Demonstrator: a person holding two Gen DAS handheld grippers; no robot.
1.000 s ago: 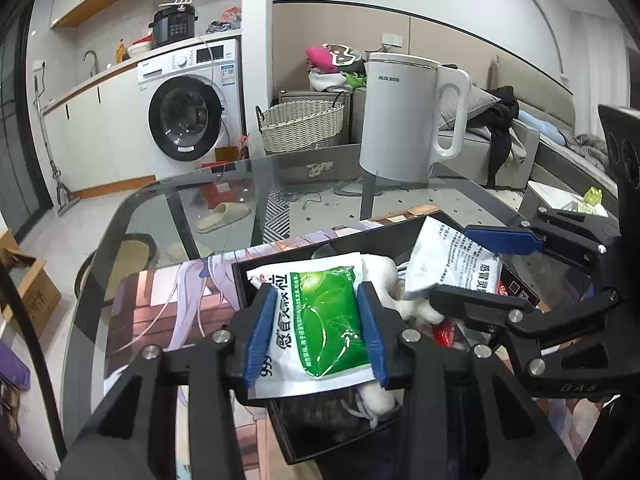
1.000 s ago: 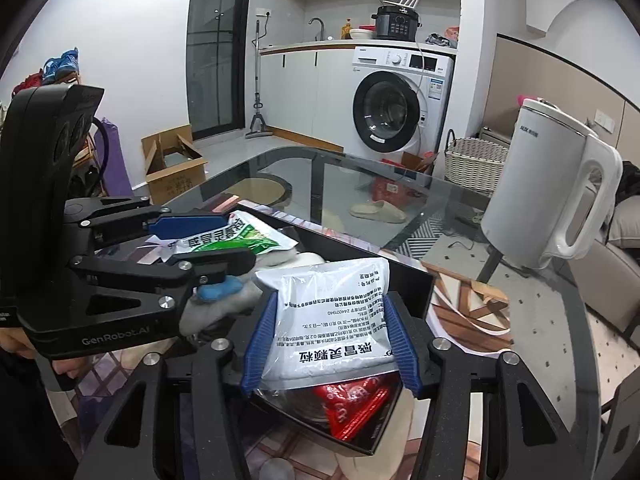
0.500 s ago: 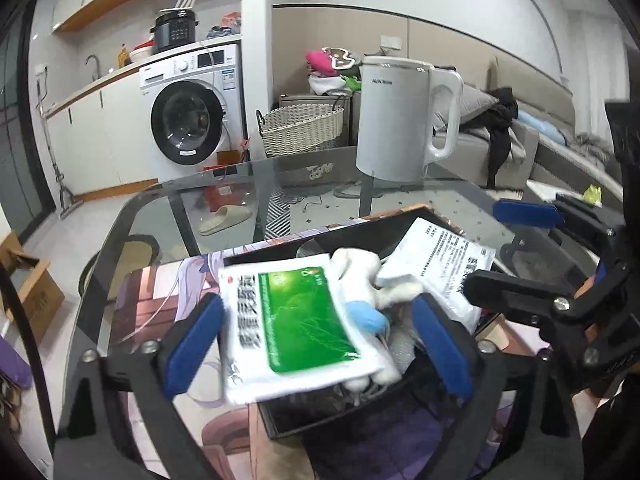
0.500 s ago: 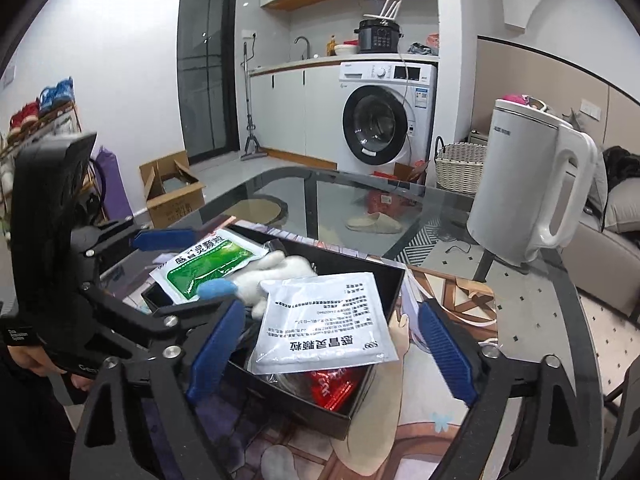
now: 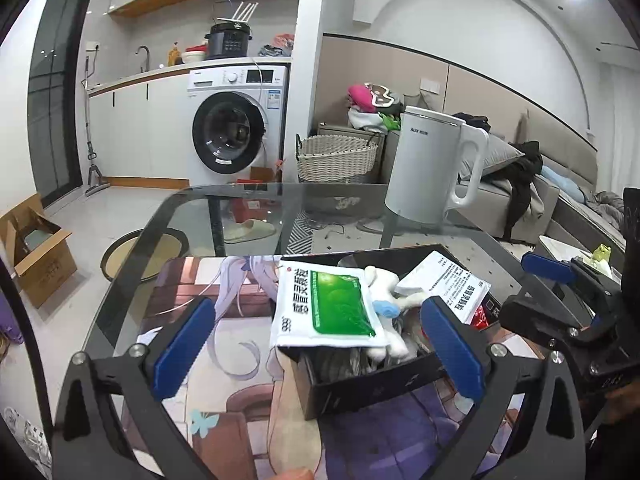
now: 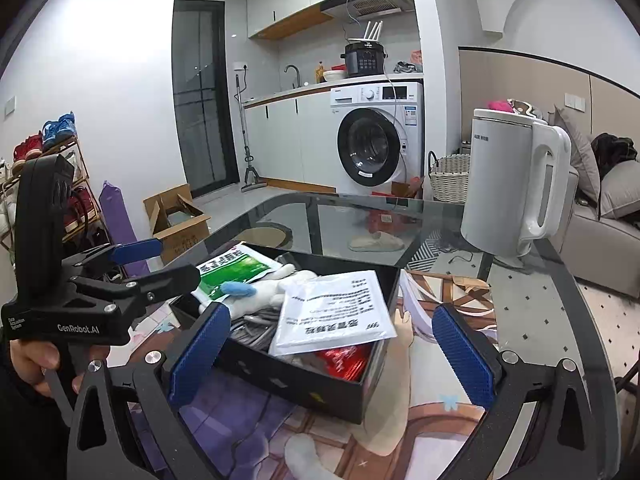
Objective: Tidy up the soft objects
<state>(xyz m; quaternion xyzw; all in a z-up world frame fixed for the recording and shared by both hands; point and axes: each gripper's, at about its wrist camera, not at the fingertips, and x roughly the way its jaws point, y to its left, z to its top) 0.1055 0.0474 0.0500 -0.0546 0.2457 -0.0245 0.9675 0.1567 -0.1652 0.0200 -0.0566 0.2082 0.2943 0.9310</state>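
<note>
A black box (image 5: pixel 360 392) (image 6: pixel 304 384) sits on a printed mat on the glass table. A green-and-white sachet (image 5: pixel 328 310) (image 6: pixel 234 266) lies on its left rim. A white sachet with printed text (image 5: pixel 448 286) (image 6: pixel 336 312) lies on its right side. Between them lie a white plush toy (image 5: pixel 384 284) (image 6: pixel 268 292) and grey cables; a red packet (image 6: pixel 346 360) shows under the white sachet. My left gripper (image 5: pixel 316 348) is open and empty, just behind the box. My right gripper (image 6: pixel 330 356) is open and empty, straddling the box's near side.
A white kettle (image 5: pixel 432 168) (image 6: pixel 516 184) stands on the far right of the glass table (image 5: pixel 224 208). The printed mat (image 5: pixel 224 360) lies under the box. Beyond are a washing machine (image 5: pixel 236 136), a wicker basket (image 5: pixel 336 158), a sofa and a cardboard box (image 6: pixel 176 220) on the floor.
Both grippers opened and let go of their sachets, which now rest on the box. Both grippers then drew back and up from the box.
</note>
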